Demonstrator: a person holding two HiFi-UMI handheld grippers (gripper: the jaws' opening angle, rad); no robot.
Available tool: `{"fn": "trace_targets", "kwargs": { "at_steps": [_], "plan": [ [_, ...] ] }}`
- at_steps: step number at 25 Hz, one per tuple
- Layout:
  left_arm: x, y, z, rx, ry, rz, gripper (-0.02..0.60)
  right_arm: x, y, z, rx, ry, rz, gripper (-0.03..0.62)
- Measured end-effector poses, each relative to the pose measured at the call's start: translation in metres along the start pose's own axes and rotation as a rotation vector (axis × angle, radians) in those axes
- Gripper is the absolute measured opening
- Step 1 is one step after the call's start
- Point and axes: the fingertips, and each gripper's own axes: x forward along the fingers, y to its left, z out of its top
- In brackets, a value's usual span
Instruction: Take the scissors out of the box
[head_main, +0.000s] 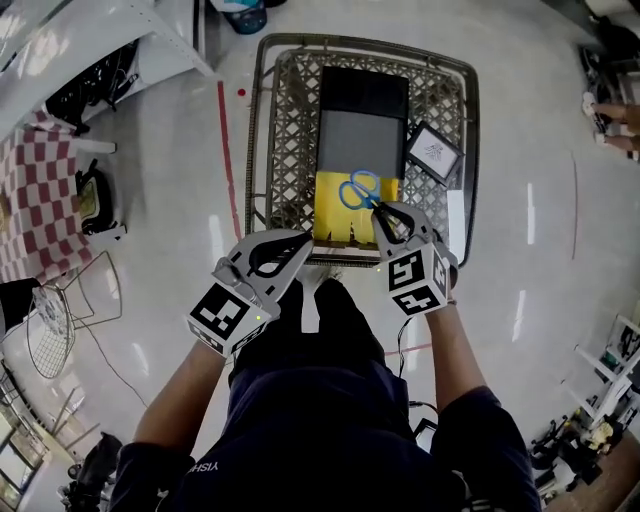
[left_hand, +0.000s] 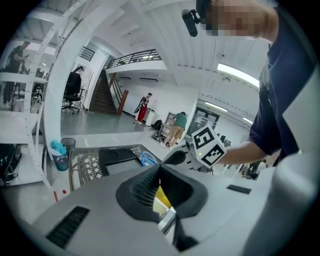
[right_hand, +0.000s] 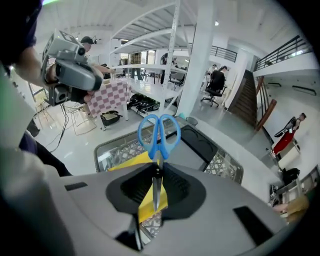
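Note:
Blue-handled scissors (head_main: 362, 190) (right_hand: 159, 136) are held by their blades in my right gripper (head_main: 392, 212) (right_hand: 156, 172), handles pointing away from me, above the near end of a grey lattice box (head_main: 283, 100). Under them in the box lie a yellow sheet (head_main: 332, 205) and a black-and-grey flat item (head_main: 361, 120). My left gripper (head_main: 283, 248) (left_hand: 160, 172) hovers at the box's near left corner, jaws pressed together with nothing between them. The left gripper view catches the scissors' handles (left_hand: 148, 159) and the right gripper's marker cube (left_hand: 207, 146).
A small framed card (head_main: 434, 153) leans in the box's right side. A red checkered table (head_main: 35, 190) and wire racks (head_main: 60, 320) stand to the left on a glossy white floor. A bin (head_main: 243, 14) stands beyond the box. People stand far off in the hall.

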Motion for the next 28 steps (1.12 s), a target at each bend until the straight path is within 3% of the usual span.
{"fn": "trace_targets", "kwargs": {
  "at_steps": [20,28],
  "plan": [
    [-0.028,-0.048,0.071,0.162,-0.104,-0.016,0.025,-0.129,-0.002,0.073,0.032,-0.273,-0.168,0.078],
    [-0.033,-0.06,0.091,0.211,-0.136,-0.034,0.025,-0.167,0.001,0.101,0.04,-0.391,-0.196,0.078]
  ]
}}
